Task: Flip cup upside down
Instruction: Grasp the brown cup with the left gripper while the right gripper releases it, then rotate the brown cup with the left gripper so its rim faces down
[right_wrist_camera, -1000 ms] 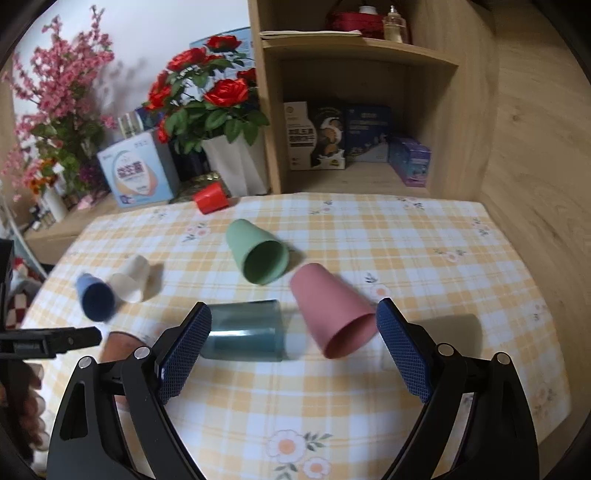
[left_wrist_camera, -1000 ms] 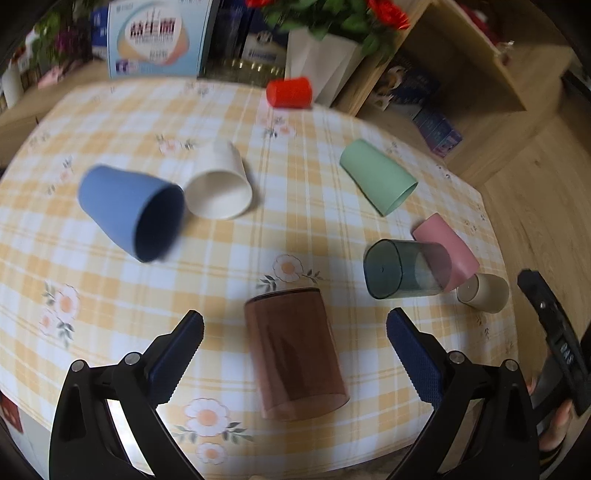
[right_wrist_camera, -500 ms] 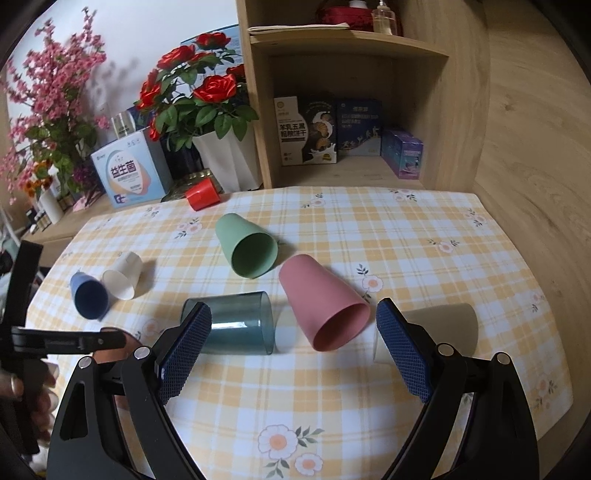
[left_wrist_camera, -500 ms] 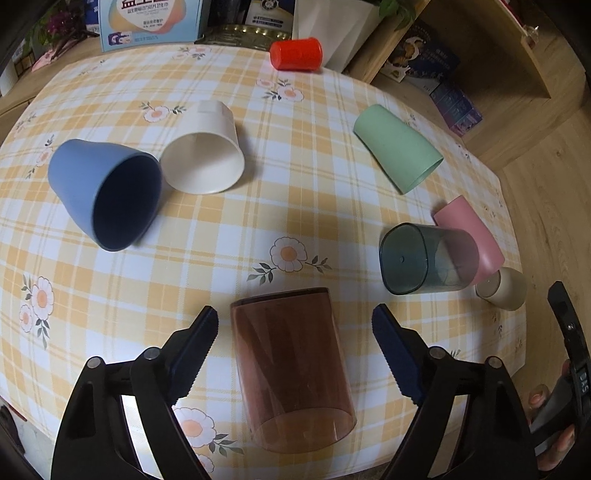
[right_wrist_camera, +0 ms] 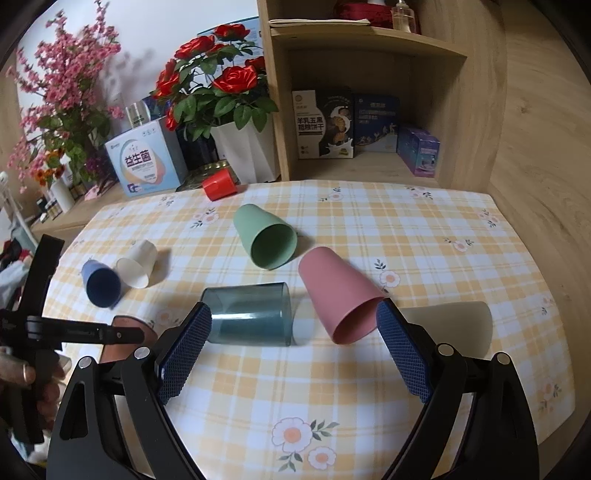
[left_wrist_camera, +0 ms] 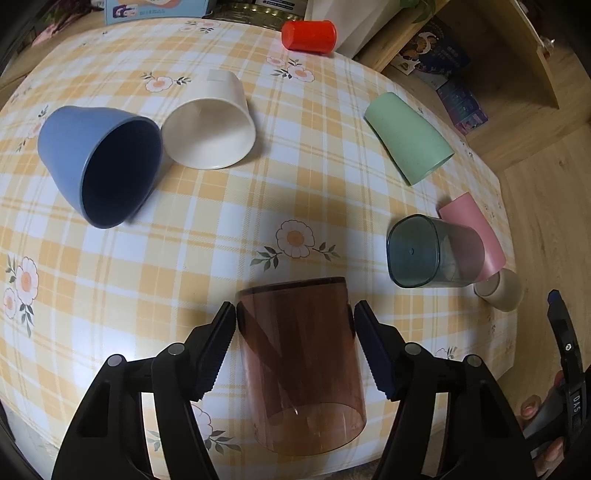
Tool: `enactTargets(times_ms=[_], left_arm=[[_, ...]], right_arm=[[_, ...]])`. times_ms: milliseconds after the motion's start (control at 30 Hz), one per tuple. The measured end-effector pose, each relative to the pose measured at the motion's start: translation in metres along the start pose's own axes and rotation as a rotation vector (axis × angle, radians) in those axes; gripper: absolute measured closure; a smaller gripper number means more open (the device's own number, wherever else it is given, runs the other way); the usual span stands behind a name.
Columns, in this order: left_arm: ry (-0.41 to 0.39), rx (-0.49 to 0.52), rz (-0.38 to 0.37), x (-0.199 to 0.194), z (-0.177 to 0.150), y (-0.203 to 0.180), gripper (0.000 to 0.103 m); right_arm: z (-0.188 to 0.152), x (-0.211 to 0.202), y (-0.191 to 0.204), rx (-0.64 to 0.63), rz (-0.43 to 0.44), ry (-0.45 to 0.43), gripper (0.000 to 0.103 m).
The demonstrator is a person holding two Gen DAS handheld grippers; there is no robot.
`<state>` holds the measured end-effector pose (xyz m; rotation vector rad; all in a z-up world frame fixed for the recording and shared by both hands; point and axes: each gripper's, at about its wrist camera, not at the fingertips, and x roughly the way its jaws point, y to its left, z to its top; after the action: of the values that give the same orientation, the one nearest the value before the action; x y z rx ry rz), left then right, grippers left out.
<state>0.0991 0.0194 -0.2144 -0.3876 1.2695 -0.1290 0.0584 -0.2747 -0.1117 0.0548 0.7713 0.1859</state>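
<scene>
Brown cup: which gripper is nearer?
Left. The left gripper straddles the brown cup, fingers at its sides. The right gripper hangs open over the teal cup, further right.

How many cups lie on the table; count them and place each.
8: brown cup nearest; blue and white left; red far; green, pink, teal, beige right.

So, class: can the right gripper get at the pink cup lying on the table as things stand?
Probably yes. The right gripper is open, and the pink cup lies on its side just ahead, its mouth toward the gripper. The teal transparent cup and beige cup flank it closely, so room looks tight.
</scene>
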Motion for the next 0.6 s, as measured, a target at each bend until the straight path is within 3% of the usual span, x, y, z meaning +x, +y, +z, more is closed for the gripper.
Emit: enactTargets(times_ms=[267, 600], left_arm=[[-0.031, -0.002, -0.035, -0.019, -0.011, 0.008, 0.04], [-0.142, 0.033, 0.009, -0.058, -0.023, 0.022, 0.041]], right_arm=[[0.0, 0.0, 0.001, 0.0, 0.009, 0.008, 0.015], [-0.002, 0.005, 0.006, -0.01, 0.025, 0.027, 0.015]])
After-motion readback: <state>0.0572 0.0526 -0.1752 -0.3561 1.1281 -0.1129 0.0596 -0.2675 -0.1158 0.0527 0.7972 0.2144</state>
